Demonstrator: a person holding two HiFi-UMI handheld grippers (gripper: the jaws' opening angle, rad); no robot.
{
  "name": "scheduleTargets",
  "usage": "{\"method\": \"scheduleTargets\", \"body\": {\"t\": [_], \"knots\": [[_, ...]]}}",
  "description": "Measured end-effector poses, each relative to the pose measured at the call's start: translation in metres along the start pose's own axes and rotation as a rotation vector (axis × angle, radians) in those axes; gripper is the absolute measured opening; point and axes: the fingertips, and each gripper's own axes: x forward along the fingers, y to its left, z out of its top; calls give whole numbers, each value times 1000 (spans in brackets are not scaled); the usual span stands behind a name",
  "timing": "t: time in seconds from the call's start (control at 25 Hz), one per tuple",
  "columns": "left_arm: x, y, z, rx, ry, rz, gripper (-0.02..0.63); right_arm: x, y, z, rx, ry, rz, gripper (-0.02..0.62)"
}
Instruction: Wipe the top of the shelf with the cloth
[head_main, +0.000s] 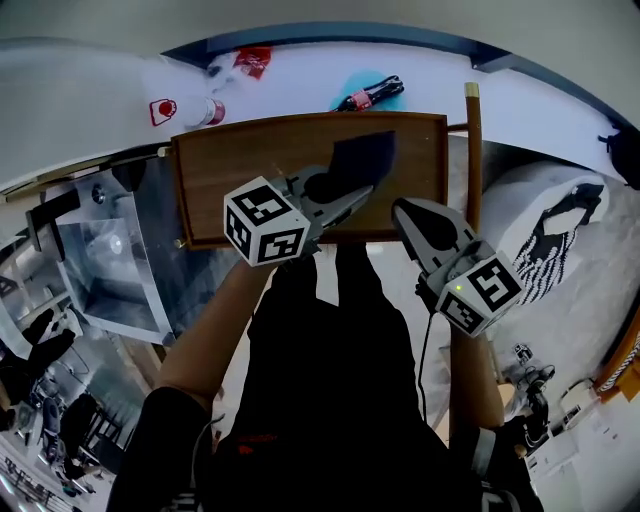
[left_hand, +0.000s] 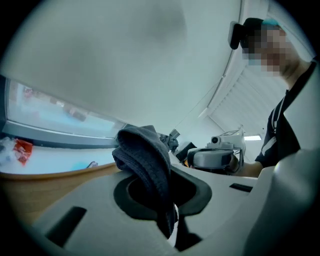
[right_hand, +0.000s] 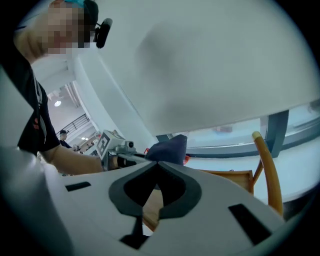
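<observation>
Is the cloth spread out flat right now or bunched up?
Bunched up: the cloth is folded over itself and pinched between the jaws of the left gripper, over the shelf top.

Your left hand-held gripper (head_main: 350, 195) covers the near edge of the cloth (head_main: 364, 156), and your body (head_main: 330, 380) hides everything beneath the shelf (head_main: 225, 180) top.

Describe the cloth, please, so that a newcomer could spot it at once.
Find the brown wooden shelf top mid-frame. On its right half is the cloth, pinched in the left claw. It is the only dark, soft thing on the wood.
</observation>
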Motion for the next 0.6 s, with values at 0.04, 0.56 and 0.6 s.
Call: {"method": "scheduleTargets", "body": {"t": [0.04, 0.56, 0.6], "knots": [[-10, -2, 8, 19, -14, 6, 55, 4, 6, 2, -33, 12, -7, 5], [-141, -26, 89, 175, -184, 83, 55, 46, 80, 40, -222, 58, -8, 4], [-150, -27, 90, 176, -188, 88, 55, 49, 86, 44, -230, 57, -4, 4]]}}
